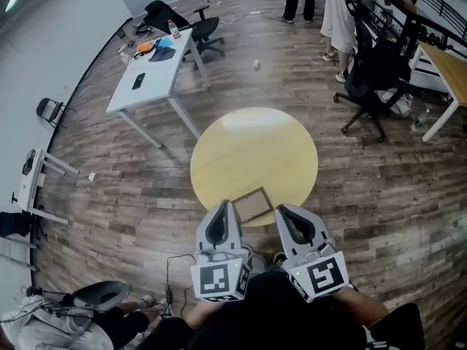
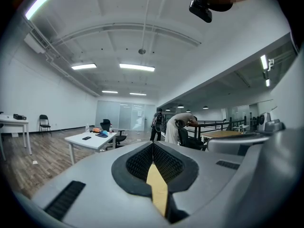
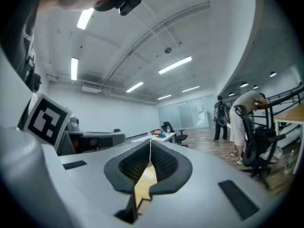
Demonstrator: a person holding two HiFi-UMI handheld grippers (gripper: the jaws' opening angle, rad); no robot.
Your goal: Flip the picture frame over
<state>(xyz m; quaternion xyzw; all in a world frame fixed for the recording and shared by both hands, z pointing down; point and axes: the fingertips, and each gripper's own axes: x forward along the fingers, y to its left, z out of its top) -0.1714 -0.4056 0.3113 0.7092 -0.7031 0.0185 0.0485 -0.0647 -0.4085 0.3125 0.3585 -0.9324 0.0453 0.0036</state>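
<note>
- The picture frame (image 1: 252, 204) lay flat on the round yellow table (image 1: 252, 148), at the edge of the table nearest to the person, turned a little so that one corner pointed to the rim.
- Its upper side showed a brown panel inside a lighter border; I could not tell whether this was the front or the back.
- The rest of the table top was bare, so there was free surface behind the frame and on both sides of it.
- The left gripper (image 1: 225, 205) was just beside the left corner of the frame, with its tip over the table edge. Its jaws were closed, the black pads met at the tip, and nothing was between them.
- The right gripper (image 1: 282, 210) was just beside the right side of the frame. Its jaws were also pressed together and held nothing.
- Whether either tip touched the frame could not be seen from the head view.
- Both grippers pointed level, side by side, with the frame between their tips.
- Around the table the wooden floor (image 1: 139, 184) was open on all sides.
- A white desk (image 1: 149, 75) stood well apart at the far left, and a black office chair (image 1: 372, 79) well apart at the far right.
- Two people (image 1: 343, 9) stood at the far end of the room, away from the table.
</note>
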